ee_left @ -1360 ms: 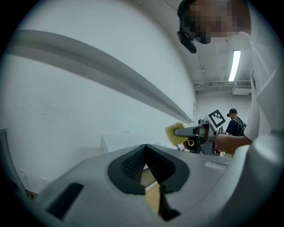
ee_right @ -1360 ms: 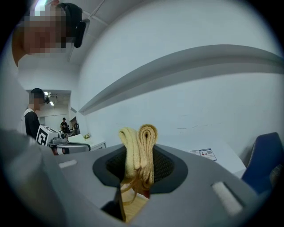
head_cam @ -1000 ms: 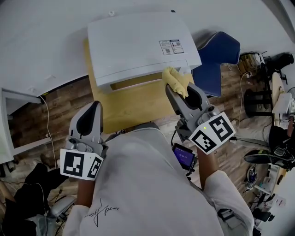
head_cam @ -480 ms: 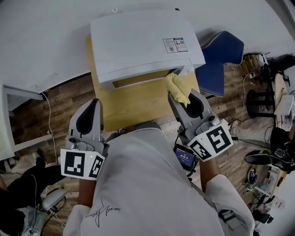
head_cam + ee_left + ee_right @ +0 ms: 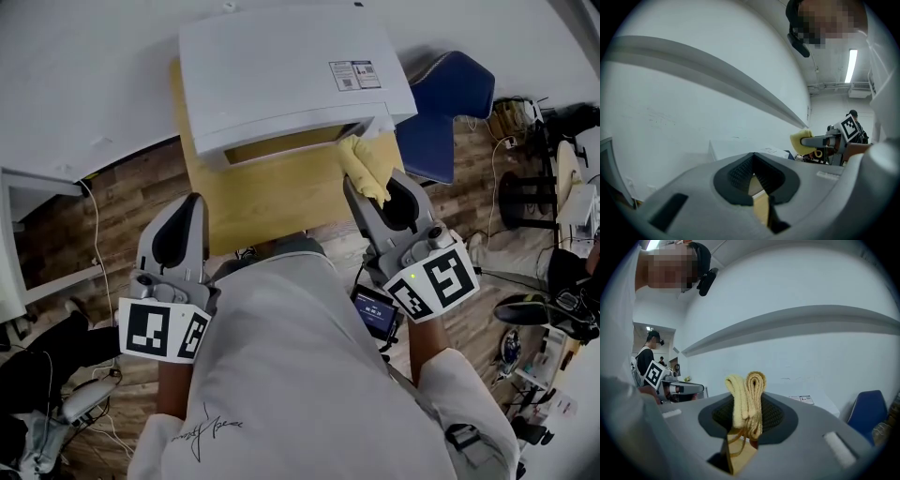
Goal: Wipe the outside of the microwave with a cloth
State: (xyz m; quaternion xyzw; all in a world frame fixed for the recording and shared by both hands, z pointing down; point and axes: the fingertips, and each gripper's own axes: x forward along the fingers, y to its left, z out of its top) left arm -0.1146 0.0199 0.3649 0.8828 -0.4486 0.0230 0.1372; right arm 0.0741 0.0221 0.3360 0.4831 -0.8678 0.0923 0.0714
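A white microwave (image 5: pixel 281 75) stands at the back of a yellow table (image 5: pixel 272 202). A folded yellow cloth (image 5: pixel 364 167) sticks out of my right gripper (image 5: pixel 367 189), which is shut on it. The cloth's far end reaches the microwave's front right lower corner; whether it touches is unclear. In the right gripper view the cloth (image 5: pixel 747 397) stands doubled between the jaws of the right gripper (image 5: pixel 749 411), with the microwave (image 5: pixel 806 397) beyond. My left gripper (image 5: pixel 192 202) hangs over the table's near left edge, shut on nothing. In the left gripper view the left gripper (image 5: pixel 753 164) points at the microwave (image 5: pixel 736 147), and the cloth (image 5: pixel 800 140) shows at the right.
A blue chair (image 5: pixel 441 103) stands right of the table, close to the microwave's right side. A white shelf unit (image 5: pixel 19 234) is at the far left. Cables and equipment (image 5: pixel 553 309) litter the wooden floor at right. A small lit screen (image 5: pixel 375 314) hangs at the person's waist.
The right gripper and cloth have shifted only slightly near the microwave's front right corner. The left gripper has stayed about where it was.
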